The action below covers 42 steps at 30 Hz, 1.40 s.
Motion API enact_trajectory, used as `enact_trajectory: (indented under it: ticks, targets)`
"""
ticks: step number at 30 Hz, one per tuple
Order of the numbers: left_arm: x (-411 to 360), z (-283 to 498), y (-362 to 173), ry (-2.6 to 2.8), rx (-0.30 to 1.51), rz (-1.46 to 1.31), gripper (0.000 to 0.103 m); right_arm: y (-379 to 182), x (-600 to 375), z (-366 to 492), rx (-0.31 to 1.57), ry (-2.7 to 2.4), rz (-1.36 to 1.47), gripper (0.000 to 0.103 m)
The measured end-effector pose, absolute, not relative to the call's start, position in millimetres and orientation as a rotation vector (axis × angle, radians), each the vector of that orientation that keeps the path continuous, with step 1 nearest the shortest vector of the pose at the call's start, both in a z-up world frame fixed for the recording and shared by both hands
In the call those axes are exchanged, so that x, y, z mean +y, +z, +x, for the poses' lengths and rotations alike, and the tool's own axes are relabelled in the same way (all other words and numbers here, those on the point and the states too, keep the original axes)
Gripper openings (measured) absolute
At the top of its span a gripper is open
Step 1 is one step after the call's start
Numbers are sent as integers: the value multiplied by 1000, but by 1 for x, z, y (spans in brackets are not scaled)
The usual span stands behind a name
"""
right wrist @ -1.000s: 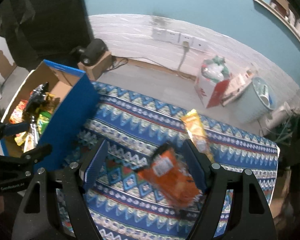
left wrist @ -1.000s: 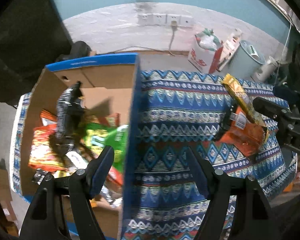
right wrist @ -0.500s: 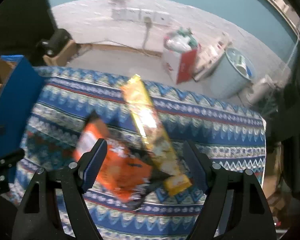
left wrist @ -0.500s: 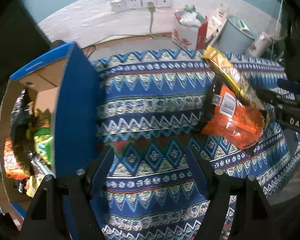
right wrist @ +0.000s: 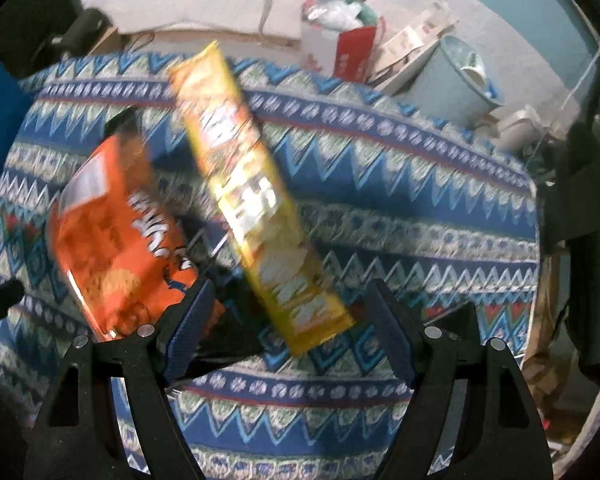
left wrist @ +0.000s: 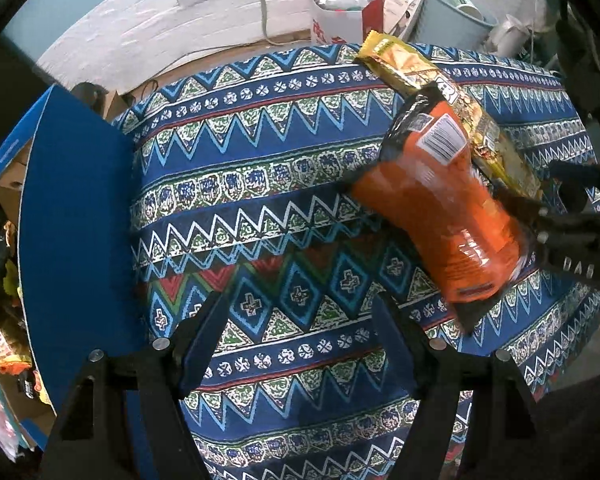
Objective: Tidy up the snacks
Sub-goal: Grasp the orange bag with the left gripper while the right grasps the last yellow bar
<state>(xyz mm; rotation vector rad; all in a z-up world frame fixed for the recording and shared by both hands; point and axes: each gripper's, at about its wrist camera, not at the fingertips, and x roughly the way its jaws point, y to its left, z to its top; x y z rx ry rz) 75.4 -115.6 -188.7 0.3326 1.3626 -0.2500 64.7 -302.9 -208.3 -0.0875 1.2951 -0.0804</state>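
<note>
2 snacks remain on the patterned cloth (left wrist: 260, 184): the orange bag (right wrist: 116, 236) and yellow pack (right wrist: 256, 204) lie just ahead of the wide-open right gripper (right wrist: 288, 312); the left gripper (left wrist: 300, 320) gapes empty; the box (left wrist: 72, 216) to its left apparently holds others.

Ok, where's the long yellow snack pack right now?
The yellow snack pack lies on the patterned tablecloth, ahead of the open right gripper; the orange chip bag sits against its left side.
</note>
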Motion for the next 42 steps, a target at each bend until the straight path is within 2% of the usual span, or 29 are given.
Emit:
enact_trajectory:
  ticks: [12, 23, 32, 33, 35, 40, 42]
  targets:
    - [-111, 83, -165, -226, 1343, 213, 80, -213, -256, 53, 1292, 70, -48, 78]
    - [-154, 81, -166, -323, 1334, 200, 83, -190, -314, 42, 1252, -21, 11, 78]
    - [-185, 84, -201, -309, 1370, 304, 84, -195, -347, 35, 1259, -71, 48, 78]
    - [-187, 86, -208, -309, 1374, 324, 90, -195, -348, 36, 1259, -72, 50, 78]
    - [-190, 88, -217, -309, 1377, 337, 92, -197, -350, 37, 1259, -71, 49, 78]
    - [-195, 94, -241, -285, 1394, 390, 92, -203, -354, 48, 1258, -58, 33, 78]
    - [-192, 94, -245, -290, 1400, 388, 87, -206, -351, 56, 1252, -44, 25, 78]
